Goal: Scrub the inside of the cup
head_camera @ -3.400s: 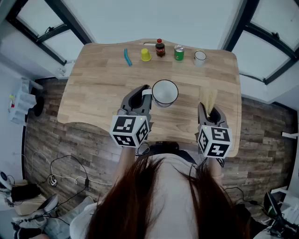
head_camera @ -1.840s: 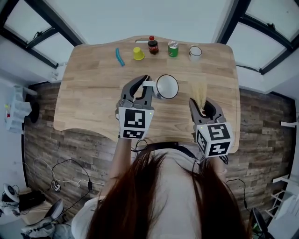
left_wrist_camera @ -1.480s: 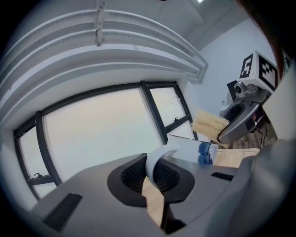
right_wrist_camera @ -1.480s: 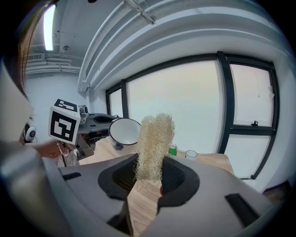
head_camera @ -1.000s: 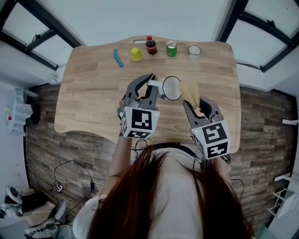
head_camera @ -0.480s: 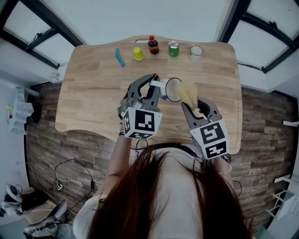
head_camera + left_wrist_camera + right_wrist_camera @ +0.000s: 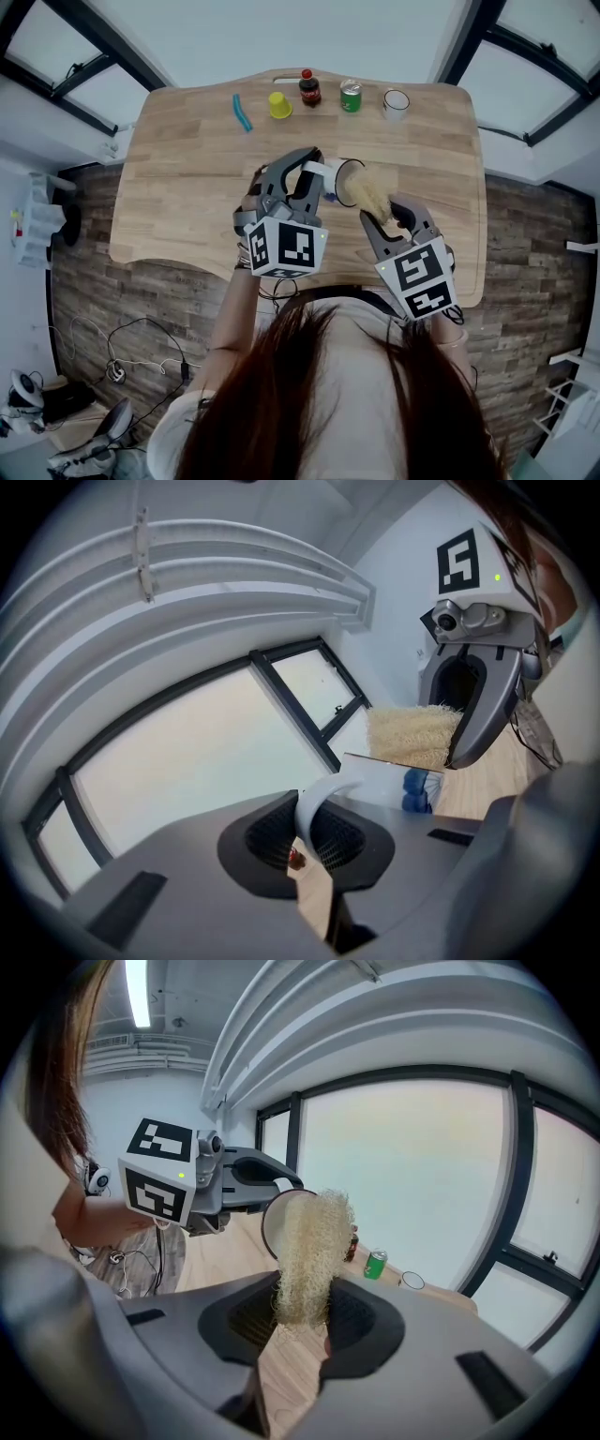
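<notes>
Cup point(image 7: 339, 174) in left gripper point(image 7: 310, 169), loofah point(image 7: 370, 190) at mouth

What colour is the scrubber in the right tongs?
The scrubber is pale straw-yellow with a coarse, fibrous look; the right gripper view shows it best.

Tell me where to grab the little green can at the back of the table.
Probably its round side wall, halfway up, coming from the table's near edge. The green can stands upright, with a dark bottle on one side and a small white cup on the other, so the front is the open way in.
</notes>
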Motion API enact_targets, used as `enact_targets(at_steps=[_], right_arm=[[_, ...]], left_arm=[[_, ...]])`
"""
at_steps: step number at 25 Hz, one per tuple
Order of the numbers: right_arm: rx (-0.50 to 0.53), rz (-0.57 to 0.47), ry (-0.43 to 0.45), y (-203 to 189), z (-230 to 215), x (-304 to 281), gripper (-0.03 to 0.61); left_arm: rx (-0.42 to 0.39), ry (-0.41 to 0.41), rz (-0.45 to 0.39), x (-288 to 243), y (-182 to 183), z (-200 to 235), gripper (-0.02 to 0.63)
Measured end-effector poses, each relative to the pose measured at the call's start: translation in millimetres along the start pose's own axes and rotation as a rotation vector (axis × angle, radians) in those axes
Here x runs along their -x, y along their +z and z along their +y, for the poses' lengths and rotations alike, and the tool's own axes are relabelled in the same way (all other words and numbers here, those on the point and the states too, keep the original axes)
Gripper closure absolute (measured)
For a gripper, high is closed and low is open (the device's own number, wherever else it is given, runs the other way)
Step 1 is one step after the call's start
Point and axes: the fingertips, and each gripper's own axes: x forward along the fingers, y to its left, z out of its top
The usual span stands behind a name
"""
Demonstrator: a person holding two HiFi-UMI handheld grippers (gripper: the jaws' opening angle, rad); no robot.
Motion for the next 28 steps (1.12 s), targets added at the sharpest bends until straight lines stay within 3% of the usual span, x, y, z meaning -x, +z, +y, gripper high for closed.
enact_targets(at_steps=[28], right_arm=[[0.09,0.15,0.089,-20.8,25.2,-8.2,0.454]], left_arm=[[-0.265,-0.021,-0.034,8.7,5.1,-20.2,0.589]])
